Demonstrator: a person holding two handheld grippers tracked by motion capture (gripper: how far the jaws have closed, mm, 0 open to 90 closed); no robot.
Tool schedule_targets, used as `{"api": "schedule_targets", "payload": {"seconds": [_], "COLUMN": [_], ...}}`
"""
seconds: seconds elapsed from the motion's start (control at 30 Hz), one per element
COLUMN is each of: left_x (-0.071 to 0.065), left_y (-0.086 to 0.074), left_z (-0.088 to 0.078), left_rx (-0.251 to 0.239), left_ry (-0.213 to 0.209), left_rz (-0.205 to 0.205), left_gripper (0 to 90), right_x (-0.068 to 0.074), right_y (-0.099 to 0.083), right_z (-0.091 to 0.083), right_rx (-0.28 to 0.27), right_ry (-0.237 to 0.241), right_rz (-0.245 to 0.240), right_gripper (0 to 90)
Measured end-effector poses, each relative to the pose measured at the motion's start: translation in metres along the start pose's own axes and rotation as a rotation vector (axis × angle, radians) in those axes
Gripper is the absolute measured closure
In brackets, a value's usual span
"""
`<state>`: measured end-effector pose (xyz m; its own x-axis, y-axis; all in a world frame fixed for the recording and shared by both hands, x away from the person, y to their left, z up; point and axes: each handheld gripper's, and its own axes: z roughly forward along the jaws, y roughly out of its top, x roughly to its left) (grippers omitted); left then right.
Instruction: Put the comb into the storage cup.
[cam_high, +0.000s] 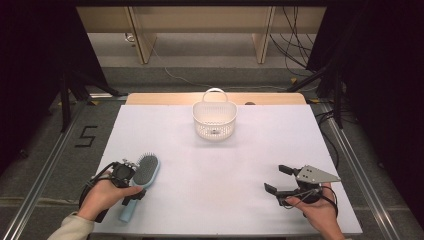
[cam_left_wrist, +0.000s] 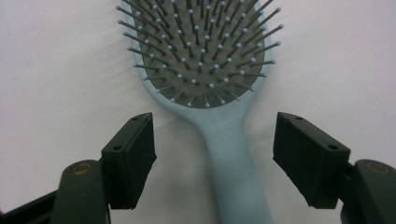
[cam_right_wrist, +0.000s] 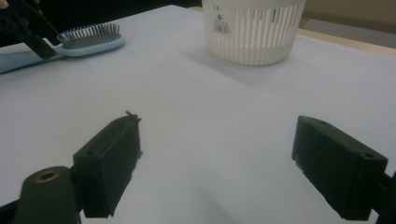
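Brush (cam_high: 142, 176) lies at the near left of the table (cam_high: 220, 165) in the high view, bristles up, its long axis running from the head at 1 o'clock to the pale blue handle at 7 o'clock. The left gripper (cam_high: 131, 186) sits directly over that handle, held by the person's left hand (cam_high: 104, 196), so this hand is plainly the nearer one. The right gripper (cam_high: 278, 179) rests well apart at the near right, its 2 jaws spread and empty. A white basket (cam_high: 215, 120) stands toward the far edge, at about 1 o'clock from the brush and well apart from it.

Left gripper view: the brush (cam_left_wrist: 219, 93) runs straight up the middle, head at 12 o'clock, handle coming down to 6 o'clock between the 2 jaws. The left gripper (cam_left_wrist: 215, 154) straddles the neck just below the bristles; 1 pad stands off at 9 o'clock and the other at 3 o'clock, with bare table showing on both sides of the handle. The jaws are partly open and hold nothing yet. They cross the handle squarely, so I judge that closing straight in would catch it.

Right gripper view: the right gripper (cam_right_wrist: 217, 168) points over bare table with its jaws wide and nothing between them. The brush (cam_right_wrist: 70, 42) lies far off at 10 o'clock, and the basket (cam_right_wrist: 252, 32) at 12 o'clock.
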<state>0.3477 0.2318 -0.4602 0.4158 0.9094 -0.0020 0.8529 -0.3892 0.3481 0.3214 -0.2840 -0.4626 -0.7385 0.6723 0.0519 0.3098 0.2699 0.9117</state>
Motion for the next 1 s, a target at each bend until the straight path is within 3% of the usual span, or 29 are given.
{"api": "schedule_targets", "payload": {"seconds": [0.03, 0.37, 1.0], "left_x": [0.001, 0.001, -0.003], "left_y": [0.002, 0.008, 0.016], "left_z": [0.002, 0.006, 0.008], "left_rx": [0.030, 0.103, 0.194], "left_ry": [-0.002, -0.022, -0.002], "left_rz": [-0.007, -0.061, -0.053], "left_gripper": [32.4, 42.5, 55.8], "right_x": [0.000, 0.000, 0.000], "right_y": [0.000, 0.000, 0.000], "right_z": [0.000, 0.000, 0.000], "right_rx": [0.001, 0.000, 0.003], "right_ry": [0.001, -0.001, -0.001], "right_rz": [-0.001, 0.001, -0.002], "right_gripper": [16.4, 16.4, 16.4]}}
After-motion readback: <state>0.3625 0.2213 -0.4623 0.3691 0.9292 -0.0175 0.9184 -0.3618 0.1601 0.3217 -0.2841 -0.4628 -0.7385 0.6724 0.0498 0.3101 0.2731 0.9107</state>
